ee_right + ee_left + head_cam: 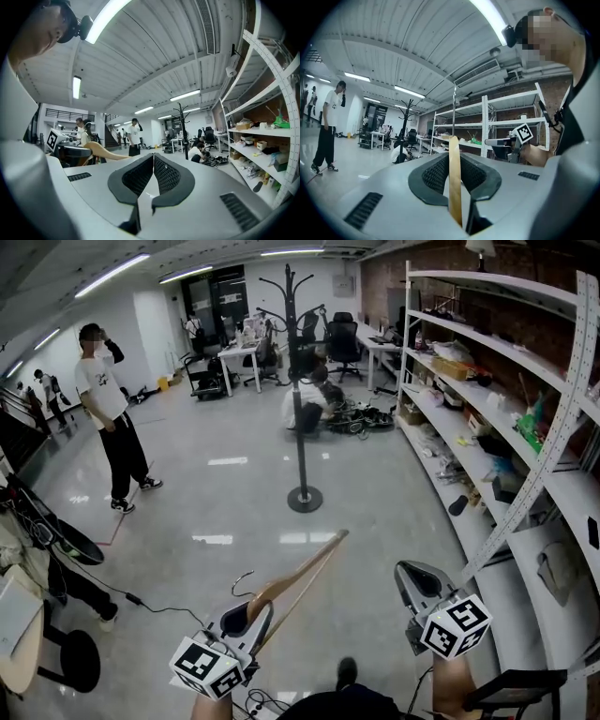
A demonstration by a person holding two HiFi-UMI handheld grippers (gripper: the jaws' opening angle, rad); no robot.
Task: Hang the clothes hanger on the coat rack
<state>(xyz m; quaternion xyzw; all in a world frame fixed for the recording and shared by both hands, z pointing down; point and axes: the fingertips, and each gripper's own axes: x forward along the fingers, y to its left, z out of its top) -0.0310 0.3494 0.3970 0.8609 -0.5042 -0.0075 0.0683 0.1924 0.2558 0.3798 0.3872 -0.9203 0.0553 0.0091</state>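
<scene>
Coat rack [302, 460] stood well ahead of us on the open floor [234, 512], a black pole on a round base with curved prongs at its top. A crouching person [307, 401] was low down just behind it, and the shelving [487, 381] ran along our right.

The wooden hanger [302, 570] was down by us, well apart from the rack. Our left gripper [255, 613] pinched one arm of it flat between the pads [436, 176]. The other arm slanted up and forward, and the wire hook [242, 583] curled beside the gripper.

Our right gripper [409, 574] had its jaws pressed together on nothing and hovered level off to the right.

We judged the step in hand to be the carry to the rack, with the hanging yet to come. To do it well we reckoned we should:
- keep the pinch firm, since the long free arm would lever against a loose hold;
- walk close before raising anything;
- roll the hanger so the hook opened downward over a prong;
- pick a prong on our side, clear of the person behind;
- let go only once the hook bore the weight.

The idle gripper could steady the free arm if it swung.
</scene>
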